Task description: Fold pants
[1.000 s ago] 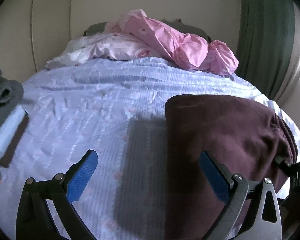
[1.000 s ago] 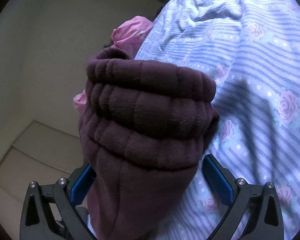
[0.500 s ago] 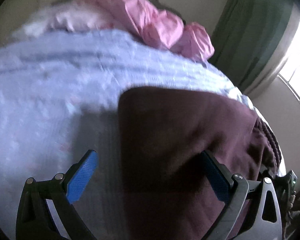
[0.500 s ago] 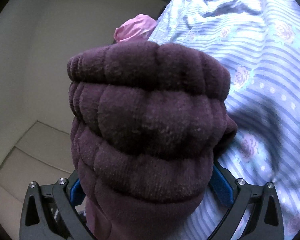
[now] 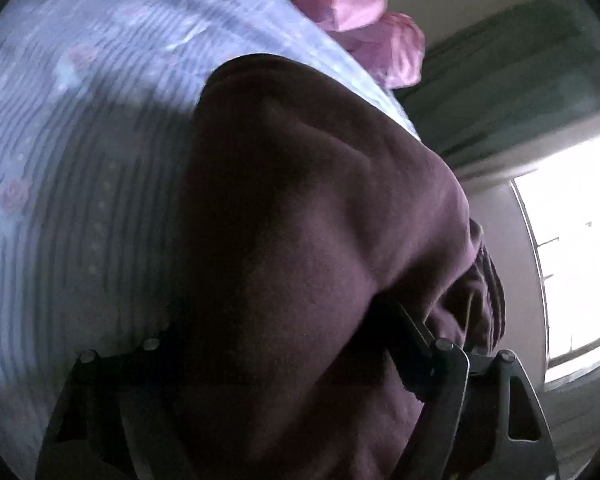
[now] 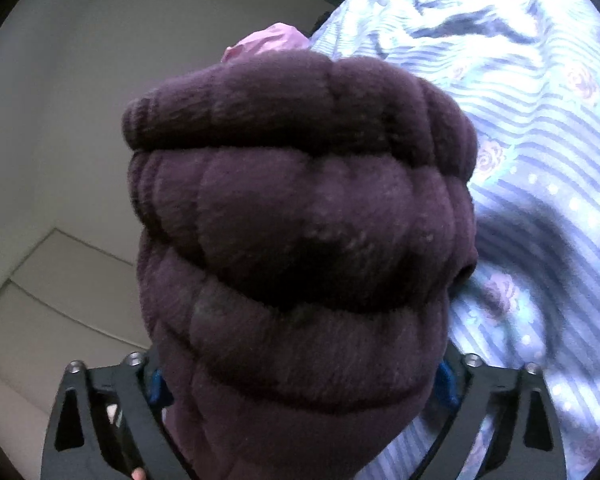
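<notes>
A: Where are the pants?

B: The dark maroon fleece pants (image 5: 308, 248) lie bunched on the bed, on a blue striped sheet (image 5: 80, 128) printed with small roses; the cloth fills the middle of both wrist views.

A: And the left tool?

B: The left tool (image 5: 284, 344) is pushed into the fabric; its jaws are closing with the pants between them; the pads are buried in dark cloth, so I cannot tell whether they press yet.

A: The right one?

B: The right tool (image 6: 300, 384) faces the thick ribbed waistband (image 6: 300, 208); its jaws are closing too, the blue pads (image 6: 446, 384) just beside the folded stack on either side; contact is unclear.

A: Anything else?

B: Crumpled pink bedding (image 5: 360, 12) at the far edge of the bed; a green curtain (image 5: 512, 80) beside a bright window (image 5: 572, 248).
</notes>
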A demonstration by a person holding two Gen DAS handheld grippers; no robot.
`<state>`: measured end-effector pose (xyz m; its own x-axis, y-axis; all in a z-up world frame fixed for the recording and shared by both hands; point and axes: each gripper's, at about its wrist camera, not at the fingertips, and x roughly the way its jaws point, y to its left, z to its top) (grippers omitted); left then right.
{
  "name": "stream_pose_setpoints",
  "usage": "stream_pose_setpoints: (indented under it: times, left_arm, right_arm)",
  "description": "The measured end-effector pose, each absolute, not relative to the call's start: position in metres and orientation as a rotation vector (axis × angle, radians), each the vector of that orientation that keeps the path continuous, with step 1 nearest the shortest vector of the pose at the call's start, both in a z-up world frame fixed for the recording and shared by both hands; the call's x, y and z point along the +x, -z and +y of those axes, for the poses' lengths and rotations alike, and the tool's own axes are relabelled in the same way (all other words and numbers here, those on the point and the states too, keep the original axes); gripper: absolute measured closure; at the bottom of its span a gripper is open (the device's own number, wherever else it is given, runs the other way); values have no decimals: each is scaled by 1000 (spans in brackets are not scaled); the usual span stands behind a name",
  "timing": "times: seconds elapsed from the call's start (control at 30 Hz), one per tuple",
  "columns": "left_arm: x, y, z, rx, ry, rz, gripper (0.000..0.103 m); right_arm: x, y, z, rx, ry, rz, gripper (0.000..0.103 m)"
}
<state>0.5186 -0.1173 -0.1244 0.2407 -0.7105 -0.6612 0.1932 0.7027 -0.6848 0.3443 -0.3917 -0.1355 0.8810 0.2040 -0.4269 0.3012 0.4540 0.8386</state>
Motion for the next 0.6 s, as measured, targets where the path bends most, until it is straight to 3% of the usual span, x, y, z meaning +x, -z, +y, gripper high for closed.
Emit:
stream_pose_setpoints:
  times: [0.13, 0.23, 0.43, 0.6]
  left_arm:
    - [513, 111, -121, -491, 633, 1154, 45]
    - [506, 96, -127, -451, 598, 1115, 53]
    - [483, 67, -128, -357, 583, 1008, 61]
    - [463, 32, -126, -340, 607, 933, 63]
  right_arm:
    - [346, 128, -394, 1092, 69, 545, 32]
    - [343, 120, -393, 1063, 80, 561, 45]
    - [334, 100, -386, 949, 112, 596, 56]
    - [318, 78, -382, 884, 117, 557, 59]
